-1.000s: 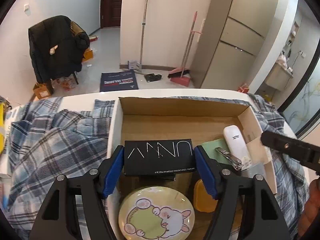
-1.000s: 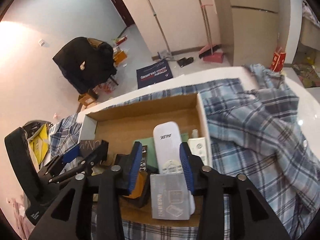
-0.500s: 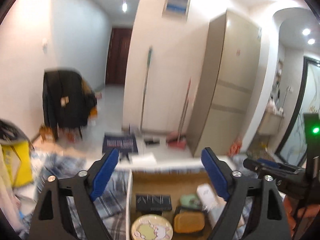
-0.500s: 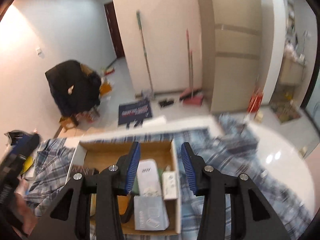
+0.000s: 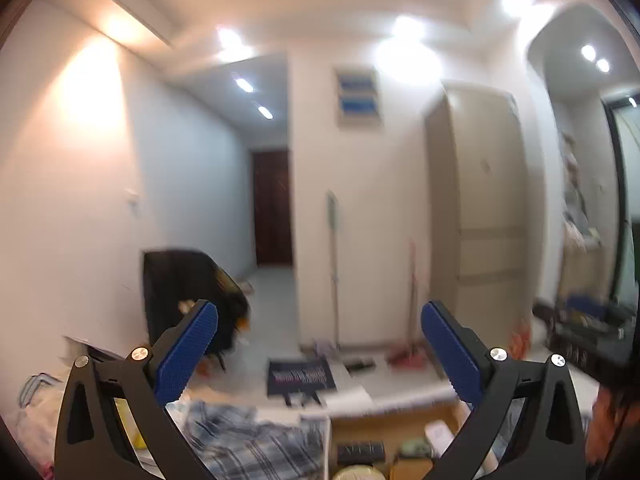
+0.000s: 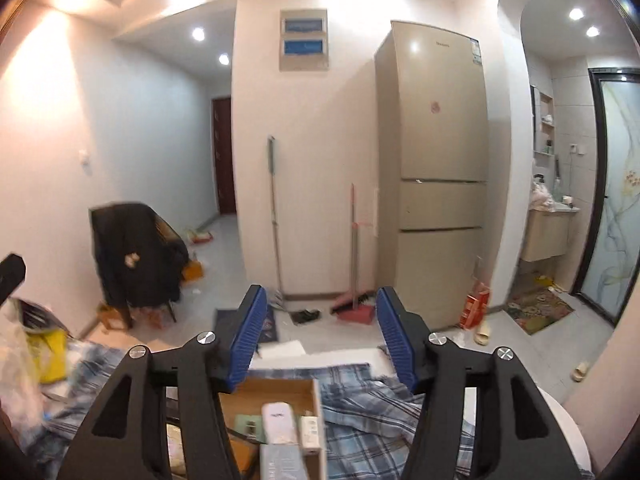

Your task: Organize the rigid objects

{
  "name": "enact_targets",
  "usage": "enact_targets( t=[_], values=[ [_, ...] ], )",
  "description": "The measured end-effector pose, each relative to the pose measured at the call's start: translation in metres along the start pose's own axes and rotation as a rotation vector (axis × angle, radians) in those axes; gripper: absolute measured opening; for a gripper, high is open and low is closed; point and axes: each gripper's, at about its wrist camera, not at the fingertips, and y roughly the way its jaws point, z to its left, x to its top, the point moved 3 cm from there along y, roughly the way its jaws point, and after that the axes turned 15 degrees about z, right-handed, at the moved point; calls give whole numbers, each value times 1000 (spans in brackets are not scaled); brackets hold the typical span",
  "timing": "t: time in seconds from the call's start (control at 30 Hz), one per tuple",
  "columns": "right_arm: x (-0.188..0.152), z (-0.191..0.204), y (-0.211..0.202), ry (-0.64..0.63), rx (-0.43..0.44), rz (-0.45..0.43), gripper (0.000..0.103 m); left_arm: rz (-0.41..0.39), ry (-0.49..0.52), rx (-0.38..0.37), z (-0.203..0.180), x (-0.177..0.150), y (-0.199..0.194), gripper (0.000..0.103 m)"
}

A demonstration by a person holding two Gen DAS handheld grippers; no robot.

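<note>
A: Tool status?
B: Left tool (image 5: 319, 334) spread wide, holding nothing. Right tool (image 6: 319, 330) apart too, nothing between its pads.
A: Objects?
B: One cardboard box (image 6: 276, 390) on the bench, on plaid cloth (image 6: 360, 400), low in both views. Inside: one white device (image 6: 279, 420), one black box (image 5: 360, 449); the rest is blurred.

Your left wrist camera is looking out over its fingers, tilted up at the room, with the cardboard box (image 5: 394, 426) low in frame and blurred. Your right wrist camera is sitting high too, facing the fridge (image 6: 434, 168), box (image 6: 276, 396) at the bottom. Both are sharing the box, plaid cloth (image 6: 360, 396), fridge and doorway.
</note>
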Motion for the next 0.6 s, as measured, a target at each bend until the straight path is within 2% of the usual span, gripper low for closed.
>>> enact_targets(
  t=[0.07,0.13,0.17,0.2,0.23,0.27,0.4,0.53,0.6],
  values=[
    [4,-2,-17,1,31,-18,56,-57,-55,-72,6,8,-31,103],
    [8,-2,-37,-16,25,-51,57,-119,-89,-143,10,15,-56,103],
    [11,-2,-48,-31,21,-66,63,-156,-108,-149,11,18,-71,103],
    [12,-1,-58,-44,20,-79,74,-185,-120,-145,12,21,-82,103],
    [13,-1,-68,-49,28,-94,99,-213,-117,-144,11,23,-93,103],
    [13,-3,-83,-44,53,-120,103,-240,-91,-144,7,24,-106,103],
    [4,-3,-132,-61,148,-163,103,-266,-46,-114,0,24,-142,103],
    [-12,-5,-172,-86,104,-218,103,-256,-33,-147,-1,13,-174,103],
    [-20,-12,-184,-57,87,-243,103,-257,-20,-131,0,5,-195,103]
  ],
)
